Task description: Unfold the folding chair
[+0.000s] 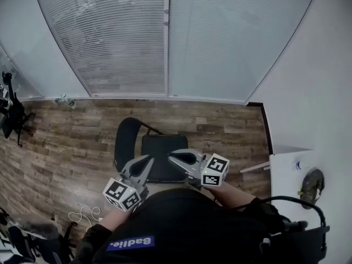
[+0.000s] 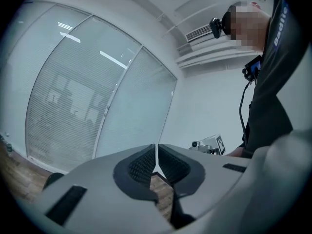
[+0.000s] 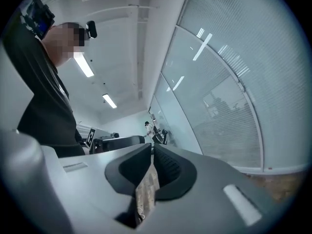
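Holding left gripper (image 1: pixel 147 160) and right gripper (image 1: pixel 172 156) side by side in front of the person's black top (image 1: pixel 181 224), tips angled toward each other. Both gripper views: jaws closed pad to pad, nothing between them, only a sliver of floor showing through the gap below the pads.

Black folding chair with padded seat and rounded backrest (image 1: pixel 157 147) stands opened out on the brown wood-plank floor (image 1: pixel 66 147), seat flat, backrest at its left in the head view. Gripper tips overlap the seat's near edge in that view; neither is gripping it.

Frosted glass wall with horizontal blinds (image 1: pixel 121 37) behind the chair. White table corner (image 1: pixel 283 175) at right, loose white cable (image 1: pixel 82 214) on the floor at lower left.
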